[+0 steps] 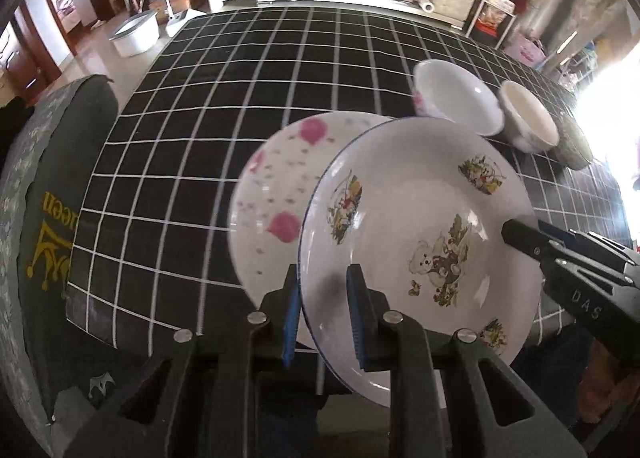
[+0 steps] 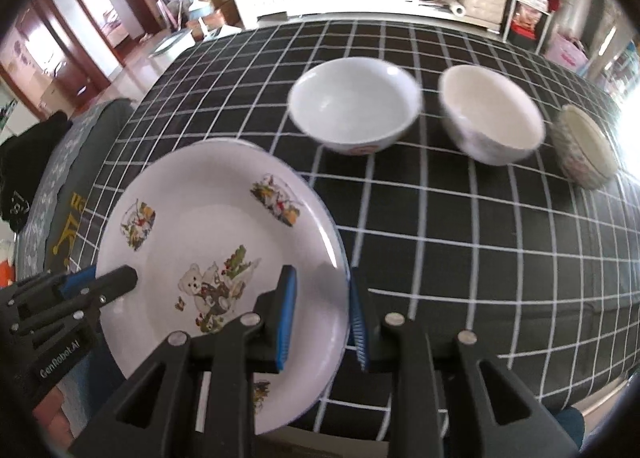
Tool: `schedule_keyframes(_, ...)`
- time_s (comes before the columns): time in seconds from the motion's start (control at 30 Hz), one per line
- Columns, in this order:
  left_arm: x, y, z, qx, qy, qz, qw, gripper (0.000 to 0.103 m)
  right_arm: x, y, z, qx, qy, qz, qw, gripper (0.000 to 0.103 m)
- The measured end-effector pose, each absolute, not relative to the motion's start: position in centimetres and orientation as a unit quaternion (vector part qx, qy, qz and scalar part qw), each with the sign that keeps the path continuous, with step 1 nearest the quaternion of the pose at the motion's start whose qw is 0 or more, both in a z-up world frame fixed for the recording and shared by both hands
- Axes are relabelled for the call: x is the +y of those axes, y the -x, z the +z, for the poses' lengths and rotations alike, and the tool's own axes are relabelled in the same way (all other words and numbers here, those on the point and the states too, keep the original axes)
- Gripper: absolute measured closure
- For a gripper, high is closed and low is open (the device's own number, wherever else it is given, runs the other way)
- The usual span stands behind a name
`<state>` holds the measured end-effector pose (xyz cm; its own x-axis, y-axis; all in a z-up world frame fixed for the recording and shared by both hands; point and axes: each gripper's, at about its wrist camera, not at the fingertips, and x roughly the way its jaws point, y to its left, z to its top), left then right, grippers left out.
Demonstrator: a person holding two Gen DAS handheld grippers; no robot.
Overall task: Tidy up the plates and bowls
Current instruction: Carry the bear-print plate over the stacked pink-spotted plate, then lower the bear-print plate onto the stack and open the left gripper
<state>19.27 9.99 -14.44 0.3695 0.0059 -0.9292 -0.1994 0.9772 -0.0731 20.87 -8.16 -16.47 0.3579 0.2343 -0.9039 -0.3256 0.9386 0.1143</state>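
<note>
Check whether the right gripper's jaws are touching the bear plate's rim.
Touching. In the right wrist view the right gripper has its blue jaws closed on either face of the bear plate at its rim, with no gap visible.

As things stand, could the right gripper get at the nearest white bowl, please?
Probably not yet: the right gripper is shut on the bear plate, which the left gripper also holds. The cloth toward the white bowl looks clear.

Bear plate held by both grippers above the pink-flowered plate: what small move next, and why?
Probably lower the bear plate straight onto the pink-flowered plate. Both the left gripper and right gripper clamp its rim, and it hangs tilted, overlapping that plate.
</note>
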Motion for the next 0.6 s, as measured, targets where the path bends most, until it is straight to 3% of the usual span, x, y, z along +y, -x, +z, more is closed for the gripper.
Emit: schedule_keyframes(0.6, 14.2, -20.7, -16.2, 0.553, 0.112, 0.066, 0.823, 0.083, -4.1, -22.4, -17.5, 0.548, 0.087, 0.156, 0.817, 0.073)
